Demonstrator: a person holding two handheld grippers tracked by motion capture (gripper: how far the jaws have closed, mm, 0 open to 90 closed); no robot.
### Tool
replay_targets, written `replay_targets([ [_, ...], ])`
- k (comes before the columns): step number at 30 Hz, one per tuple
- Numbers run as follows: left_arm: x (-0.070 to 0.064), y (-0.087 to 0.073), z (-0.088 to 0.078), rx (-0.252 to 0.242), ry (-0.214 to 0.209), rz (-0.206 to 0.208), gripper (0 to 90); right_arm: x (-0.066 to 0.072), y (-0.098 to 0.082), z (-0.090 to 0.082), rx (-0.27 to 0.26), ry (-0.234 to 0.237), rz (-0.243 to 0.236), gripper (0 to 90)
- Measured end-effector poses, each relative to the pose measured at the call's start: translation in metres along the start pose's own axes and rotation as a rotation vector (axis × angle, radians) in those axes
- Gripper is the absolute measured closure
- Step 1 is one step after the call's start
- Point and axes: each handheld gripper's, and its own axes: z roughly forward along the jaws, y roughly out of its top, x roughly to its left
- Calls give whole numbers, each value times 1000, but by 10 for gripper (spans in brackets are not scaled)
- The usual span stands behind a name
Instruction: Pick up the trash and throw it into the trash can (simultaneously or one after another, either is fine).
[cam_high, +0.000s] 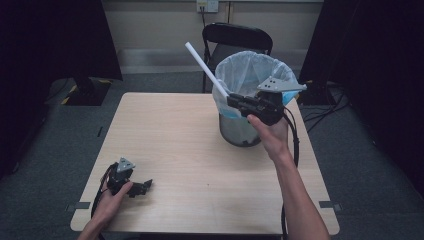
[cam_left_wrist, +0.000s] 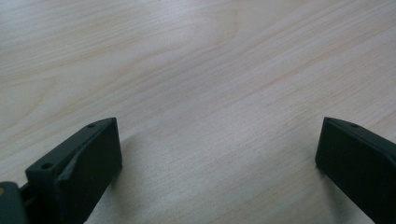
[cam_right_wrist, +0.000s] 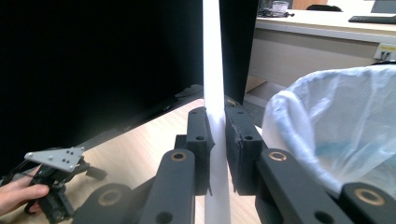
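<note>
White tube (cam_high: 206, 68) clamped in right gripper (cam_high: 235, 101) beside bin rim (cam_high: 250, 55).

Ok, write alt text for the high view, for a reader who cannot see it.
A person's right gripper clamps a long white tube beside a metal bin lined with a pale plastic bag, at the far right of a wooden table. The left gripper rests open near the table's front left corner.

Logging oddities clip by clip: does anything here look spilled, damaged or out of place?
Nothing stands out. The right gripper clamps a white tube beside the lined bin; the left gripper rests open on the table.
</note>
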Motion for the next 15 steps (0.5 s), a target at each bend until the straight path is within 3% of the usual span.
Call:
replay_targets([
  [10,0,0,0,0,0,0,0,-13,21,0,-21,-23,-6,809],
  [15,0,0,0,0,0,1,0,-26,27,1,-20,-44,10,808],
])
